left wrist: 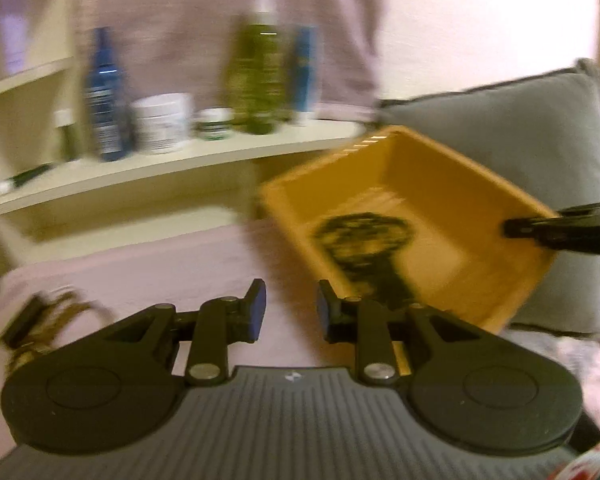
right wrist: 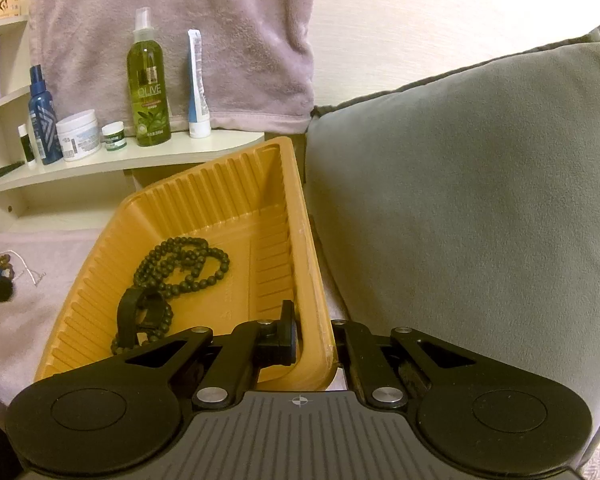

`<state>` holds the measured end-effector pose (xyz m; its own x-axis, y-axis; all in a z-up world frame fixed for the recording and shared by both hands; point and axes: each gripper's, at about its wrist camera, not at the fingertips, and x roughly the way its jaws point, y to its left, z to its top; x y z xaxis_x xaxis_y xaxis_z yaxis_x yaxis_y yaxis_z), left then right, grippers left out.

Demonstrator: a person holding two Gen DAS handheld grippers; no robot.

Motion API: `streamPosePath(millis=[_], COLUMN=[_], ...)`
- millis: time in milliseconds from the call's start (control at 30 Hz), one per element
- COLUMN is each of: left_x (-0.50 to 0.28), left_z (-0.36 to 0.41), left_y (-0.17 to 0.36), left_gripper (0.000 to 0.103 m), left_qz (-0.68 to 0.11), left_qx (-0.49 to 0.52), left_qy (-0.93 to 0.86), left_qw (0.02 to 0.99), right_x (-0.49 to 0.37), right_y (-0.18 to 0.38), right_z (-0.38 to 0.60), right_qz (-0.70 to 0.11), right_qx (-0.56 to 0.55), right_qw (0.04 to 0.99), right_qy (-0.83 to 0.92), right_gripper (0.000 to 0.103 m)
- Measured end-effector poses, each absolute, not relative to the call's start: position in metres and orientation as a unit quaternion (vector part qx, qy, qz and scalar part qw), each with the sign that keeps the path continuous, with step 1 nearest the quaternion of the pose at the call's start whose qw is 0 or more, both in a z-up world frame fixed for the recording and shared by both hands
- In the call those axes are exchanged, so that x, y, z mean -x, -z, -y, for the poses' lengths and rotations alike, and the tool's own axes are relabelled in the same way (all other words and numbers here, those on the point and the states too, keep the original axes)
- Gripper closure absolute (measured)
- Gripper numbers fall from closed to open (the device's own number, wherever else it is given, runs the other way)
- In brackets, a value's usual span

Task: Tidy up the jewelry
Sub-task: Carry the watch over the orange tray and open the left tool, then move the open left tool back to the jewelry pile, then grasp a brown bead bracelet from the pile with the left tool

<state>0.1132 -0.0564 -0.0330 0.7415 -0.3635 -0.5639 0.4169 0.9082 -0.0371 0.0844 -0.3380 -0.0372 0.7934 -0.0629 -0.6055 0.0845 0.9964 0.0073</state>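
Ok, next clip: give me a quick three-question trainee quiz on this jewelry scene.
1. True or false: the right gripper is clamped on the wall of the orange tray.
2. What lies inside the tray? A) dark bead necklace B) silver watch C) nothing
3. Is anything between the fingers of the left gripper?

Key: 1 true. 2 A. 3 No, the jaws stand apart with nothing between them; more jewelry lies on the cloth to its left.

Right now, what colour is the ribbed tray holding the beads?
Orange-yellow. The tray shows sharpest in the right wrist view, with dark beads inside.
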Motion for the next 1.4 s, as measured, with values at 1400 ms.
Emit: streamPosePath(millis=[1400], left_x=[-0.132], left_z=[-0.074], left_y=[0.082], left_gripper=[0.097], left_qz=[-0.319], left_qx=[-0.113], left_qy=[0.014], left_qw=[0.941], right_x=[-0.091], right_y=[0.041], right_z=[0.337], right_qz=[-0.33], right_qx=[-0.001], right_qw=[0.943], right_qy=[0.045], right_gripper=[0.097])
